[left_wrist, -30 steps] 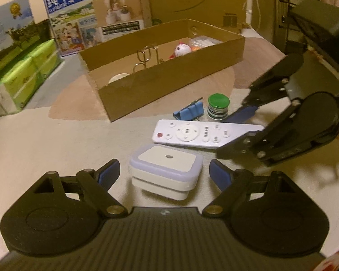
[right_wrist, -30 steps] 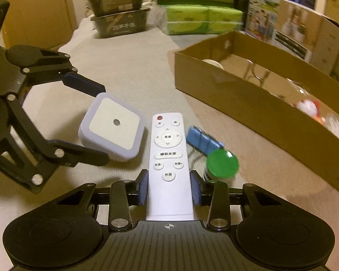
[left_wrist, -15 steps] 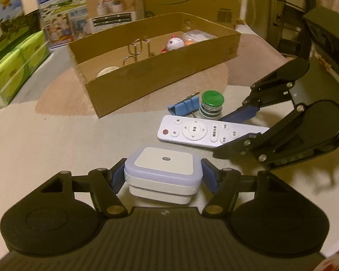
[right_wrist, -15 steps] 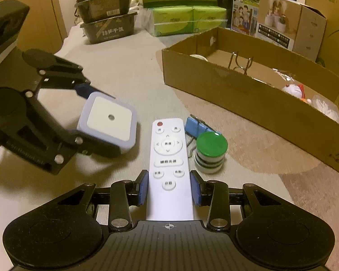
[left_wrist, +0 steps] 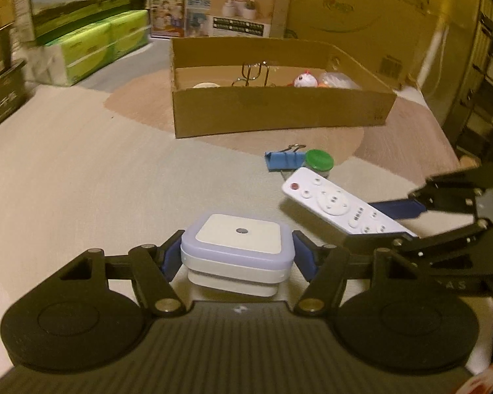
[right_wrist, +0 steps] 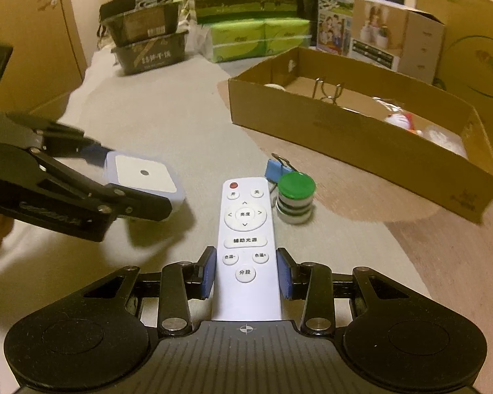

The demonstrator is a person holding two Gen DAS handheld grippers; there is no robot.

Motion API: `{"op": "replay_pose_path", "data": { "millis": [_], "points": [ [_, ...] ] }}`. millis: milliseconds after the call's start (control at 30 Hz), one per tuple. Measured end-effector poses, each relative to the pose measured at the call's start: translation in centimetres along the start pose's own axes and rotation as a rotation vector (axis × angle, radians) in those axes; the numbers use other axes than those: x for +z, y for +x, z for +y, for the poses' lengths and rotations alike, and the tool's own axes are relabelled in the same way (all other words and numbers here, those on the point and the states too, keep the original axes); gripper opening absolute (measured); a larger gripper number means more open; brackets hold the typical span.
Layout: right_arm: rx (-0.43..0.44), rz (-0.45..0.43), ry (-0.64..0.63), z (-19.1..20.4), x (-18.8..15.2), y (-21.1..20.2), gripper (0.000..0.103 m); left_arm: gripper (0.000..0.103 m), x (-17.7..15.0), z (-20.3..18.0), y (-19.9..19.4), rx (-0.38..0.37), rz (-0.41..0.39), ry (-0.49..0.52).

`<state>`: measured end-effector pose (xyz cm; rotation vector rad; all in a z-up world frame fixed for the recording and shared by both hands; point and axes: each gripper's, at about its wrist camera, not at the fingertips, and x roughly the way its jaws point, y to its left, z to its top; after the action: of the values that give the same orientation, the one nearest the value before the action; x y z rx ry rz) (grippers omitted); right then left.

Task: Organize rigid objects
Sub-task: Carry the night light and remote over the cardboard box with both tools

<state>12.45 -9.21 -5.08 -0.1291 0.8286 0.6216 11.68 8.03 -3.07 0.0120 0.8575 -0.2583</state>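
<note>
Left hand-held gripper (left_wrist: 238, 256) clamps night light (left_wrist: 238, 249), right (right_wrist: 245, 274) clamps remote (right_wrist: 245, 239); beige tabletop (right_wrist: 167, 118).

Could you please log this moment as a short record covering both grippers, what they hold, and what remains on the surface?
left gripper: shut on the square white device
right gripper: shut on the white remote
loose on surface: blue binder clip, green-capped jar
cardboard box: open-topped, already holds several small items
</note>
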Motion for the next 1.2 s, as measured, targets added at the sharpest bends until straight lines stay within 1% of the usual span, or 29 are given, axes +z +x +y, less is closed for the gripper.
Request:
{"op": "replay_pose_path", "data": {
  "millis": [200,467,767,1200],
  "points": [
    [-0.017,-0.044,0.086,-1.2,-0.8,-3.4,0.039,0.065,0.1,-2.1,-1.9,0.027,-0.025,-0.032],
    [-0.061,-0.078,0.145,-3.0,-1.1,-6.7,0.039,0.065,0.4,-4.4,-3.4,0.043,-0.047,-0.028],
    [-0.088,-0.106,0.178,-4.2,-1.3,-8.3,0.039,0.065,0.9,-5.9,-4.2,0.064,-0.061,-0.005],
    [-0.108,-0.119,0.209,-5.9,-0.8,-8.8,0.039,0.065,1.9,-5.9,-3.8,0.067,-0.066,0.012]
  ]
}}
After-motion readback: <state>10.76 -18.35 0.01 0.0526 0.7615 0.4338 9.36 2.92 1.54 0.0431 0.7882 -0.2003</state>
